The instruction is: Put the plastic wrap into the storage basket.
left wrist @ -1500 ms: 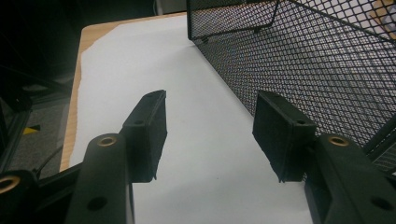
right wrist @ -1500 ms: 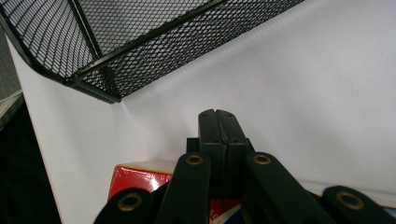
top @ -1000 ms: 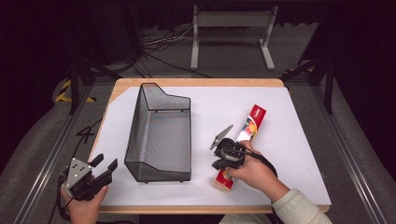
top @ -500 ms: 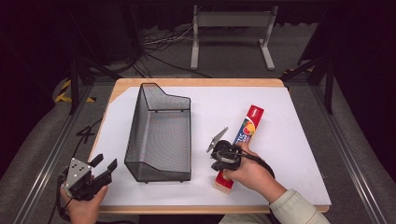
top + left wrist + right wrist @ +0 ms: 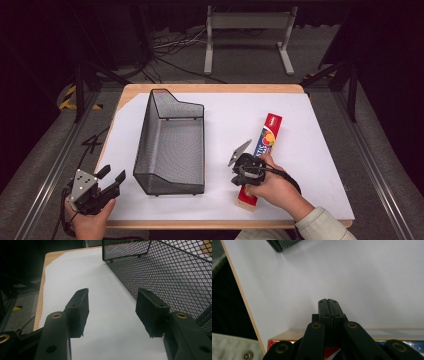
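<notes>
A long red box (image 5: 265, 140) with colourful print lies on the white table top (image 5: 315, 150), right of the middle. My right gripper (image 5: 239, 175) rests over the near half of the box, held by a hand in a pale sleeve. Its jaws are shut flat against each other with nothing between them, and in the right gripper view the right gripper (image 5: 328, 301) pokes out past the box's edge (image 5: 367, 333). An empty black mesh basket (image 5: 170, 145) stands left of the middle. My left gripper (image 5: 112, 173) sits at the table's near left corner, open and empty, beside the basket's wall (image 5: 170, 277).
The wooden table edge (image 5: 210, 88) borders the white sheet. Dark floor with cables and a grey metal stand (image 5: 247, 20) lies beyond the far side. Aluminium rails (image 5: 45, 185) run along the left of the table.
The right hand has shifted only slightly over the box. The left gripper, the basket and the box stay where they were.
</notes>
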Available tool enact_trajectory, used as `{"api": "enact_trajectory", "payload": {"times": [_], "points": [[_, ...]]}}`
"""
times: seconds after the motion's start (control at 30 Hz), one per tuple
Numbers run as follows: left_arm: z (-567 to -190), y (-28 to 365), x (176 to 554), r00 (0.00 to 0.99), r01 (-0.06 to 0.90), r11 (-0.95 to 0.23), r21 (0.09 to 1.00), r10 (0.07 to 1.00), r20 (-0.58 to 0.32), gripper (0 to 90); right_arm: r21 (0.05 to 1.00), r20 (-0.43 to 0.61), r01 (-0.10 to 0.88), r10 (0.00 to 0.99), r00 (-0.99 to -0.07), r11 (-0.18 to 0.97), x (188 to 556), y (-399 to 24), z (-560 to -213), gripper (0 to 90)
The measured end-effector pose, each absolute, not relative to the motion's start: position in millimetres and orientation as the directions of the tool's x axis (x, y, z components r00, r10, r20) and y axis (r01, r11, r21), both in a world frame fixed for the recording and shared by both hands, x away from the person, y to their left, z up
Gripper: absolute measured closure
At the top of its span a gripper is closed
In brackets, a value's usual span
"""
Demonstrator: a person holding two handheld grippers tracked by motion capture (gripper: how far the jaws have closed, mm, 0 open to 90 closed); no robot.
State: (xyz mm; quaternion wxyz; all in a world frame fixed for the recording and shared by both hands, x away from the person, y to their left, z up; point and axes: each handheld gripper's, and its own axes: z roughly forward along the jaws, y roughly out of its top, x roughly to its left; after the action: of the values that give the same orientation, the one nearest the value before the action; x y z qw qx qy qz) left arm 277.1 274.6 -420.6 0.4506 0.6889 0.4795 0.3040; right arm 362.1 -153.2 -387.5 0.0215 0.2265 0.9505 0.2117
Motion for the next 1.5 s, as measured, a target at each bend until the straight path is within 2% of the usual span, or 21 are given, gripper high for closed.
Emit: {"api": "enact_trajectory", "payload": {"times": [0.2, 0.37, 0.47, 0.53, 0.9, 1.3, 1.5], "points": [[-421, 275, 278, 0.355, 0.391, -0.134, 0.911, 0.935, -0.015, 44.8, 0.591, 0.022, 0.456, 0.551, -0.834, 0.665, 373, -192, -358, 90.0], [-421, 274, 278, 0.353, 0.39, -0.133, 0.911, 0.935, -0.015, 44.6, 0.676, 0.013, 0.471, 0.63, -0.777, 0.566, 383, -221, -344, 90.0], [-421, 275, 278, 0.351, 0.391, -0.132, 0.911, 0.936, -0.015, 44.7, 0.694, 0.006, 0.473, 0.652, -0.758, 0.543, 386, -229, -341, 90.0], [-421, 275, 278, 0.35, 0.392, -0.132, 0.91, 0.937, -0.015, 44.7, 0.717, -0.008, 0.489, 0.708, -0.706, 0.496, 394, -245, -340, 90.0], [-422, 277, 278, 0.341, 0.393, -0.124, 0.911, 0.94, -0.019, 44.7, 0.715, -0.053, 0.568, 0.842, -0.536, 0.407, 437, -291, -345, 90.0], [-422, 279, 276, 0.333, 0.396, -0.118, 0.91, 0.943, -0.022, 44.7, 0.718, -0.011, 0.629, 0.909, -0.418, 0.298, 454, -324, -374, 90.0], [-423, 278, 277, 0.338, 0.395, -0.124, 0.91, 0.941, -0.019, 44.6, 0.692, -0.007, 0.663, 0.921, -0.39, 0.286, 461, -332, -395, 90.0]]}}
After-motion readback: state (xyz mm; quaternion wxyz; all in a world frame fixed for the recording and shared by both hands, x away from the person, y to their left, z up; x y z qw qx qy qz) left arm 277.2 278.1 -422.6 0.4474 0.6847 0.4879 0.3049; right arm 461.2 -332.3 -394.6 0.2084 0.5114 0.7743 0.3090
